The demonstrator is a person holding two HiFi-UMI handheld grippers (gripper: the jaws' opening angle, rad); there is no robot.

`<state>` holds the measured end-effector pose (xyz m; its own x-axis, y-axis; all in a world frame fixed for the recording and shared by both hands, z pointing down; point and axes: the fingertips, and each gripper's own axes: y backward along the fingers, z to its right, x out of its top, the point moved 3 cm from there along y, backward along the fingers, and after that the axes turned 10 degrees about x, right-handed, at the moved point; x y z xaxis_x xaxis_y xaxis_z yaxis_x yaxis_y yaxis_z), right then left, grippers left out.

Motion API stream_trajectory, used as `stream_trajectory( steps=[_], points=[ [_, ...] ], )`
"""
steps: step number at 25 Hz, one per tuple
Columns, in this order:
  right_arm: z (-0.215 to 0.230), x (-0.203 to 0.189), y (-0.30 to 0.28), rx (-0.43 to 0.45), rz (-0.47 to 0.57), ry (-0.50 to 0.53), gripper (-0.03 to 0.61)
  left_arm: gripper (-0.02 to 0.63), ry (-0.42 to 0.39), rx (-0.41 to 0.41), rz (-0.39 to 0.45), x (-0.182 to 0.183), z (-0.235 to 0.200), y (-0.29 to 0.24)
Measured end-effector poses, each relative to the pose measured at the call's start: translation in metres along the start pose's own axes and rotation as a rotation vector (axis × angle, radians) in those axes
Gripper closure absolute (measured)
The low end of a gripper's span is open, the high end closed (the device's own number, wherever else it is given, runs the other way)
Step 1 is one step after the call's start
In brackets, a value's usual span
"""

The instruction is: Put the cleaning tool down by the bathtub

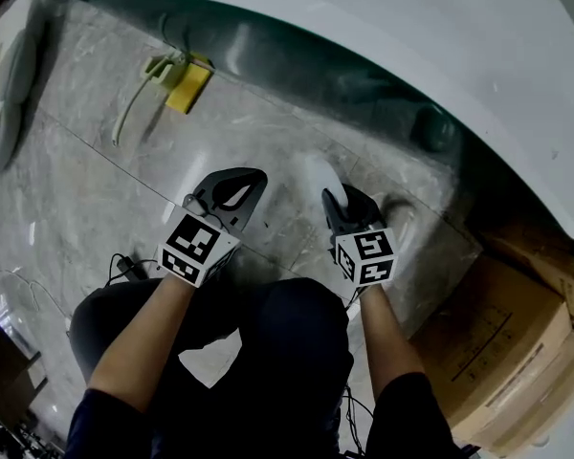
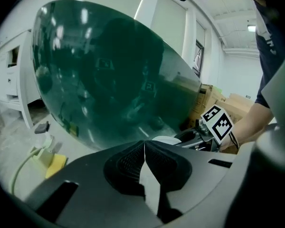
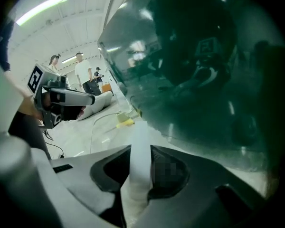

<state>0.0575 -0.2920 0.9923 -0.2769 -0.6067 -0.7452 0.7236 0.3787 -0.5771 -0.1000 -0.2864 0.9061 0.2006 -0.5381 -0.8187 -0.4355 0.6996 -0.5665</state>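
Note:
The bathtub (image 1: 478, 75) has a white rim and a glossy dark green side; that side fills the left gripper view (image 2: 109, 75) and the right gripper view (image 3: 204, 65). My right gripper (image 1: 342, 199) is shut on a white cleaning tool (image 1: 319, 174), whose pale handle (image 3: 138, 141) runs between the jaws and points at the marble floor by the tub. My left gripper (image 1: 241, 178) hangs beside it to the left, low over the floor. Its jaws (image 2: 143, 146) meet with nothing between them. Each gripper shows in the other's view: the right gripper (image 2: 206, 132) and the left gripper (image 3: 69, 99).
A yellow sponge with a pale green brush (image 1: 177, 73) lies on the floor against the tub, also visible in the left gripper view (image 2: 54, 164). Cardboard boxes (image 1: 502, 352) stand at the right. White round items (image 1: 10, 75) sit far left; cables (image 1: 124, 266) lie near my knee. People (image 3: 80, 68) stand far off.

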Motion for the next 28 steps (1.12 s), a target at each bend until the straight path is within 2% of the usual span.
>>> stream_trajectory(
  steps=[10,16,28],
  points=[
    [0.021,-0.056,-0.039,-0.003,-0.071,0.01,0.485,0.583,-0.007,-0.005,-0.037,-0.036,0.006,-0.03],
    [0.028,-0.089,-0.056,-0.024,-0.141,0.026,0.485,0.583,-0.007,-0.025,-0.045,-0.044,0.017,-0.041],
    [0.033,-0.113,-0.064,-0.077,-0.174,0.043,0.48,0.582,-0.013,-0.049,-0.087,-0.065,0.027,-0.047]
  ],
)
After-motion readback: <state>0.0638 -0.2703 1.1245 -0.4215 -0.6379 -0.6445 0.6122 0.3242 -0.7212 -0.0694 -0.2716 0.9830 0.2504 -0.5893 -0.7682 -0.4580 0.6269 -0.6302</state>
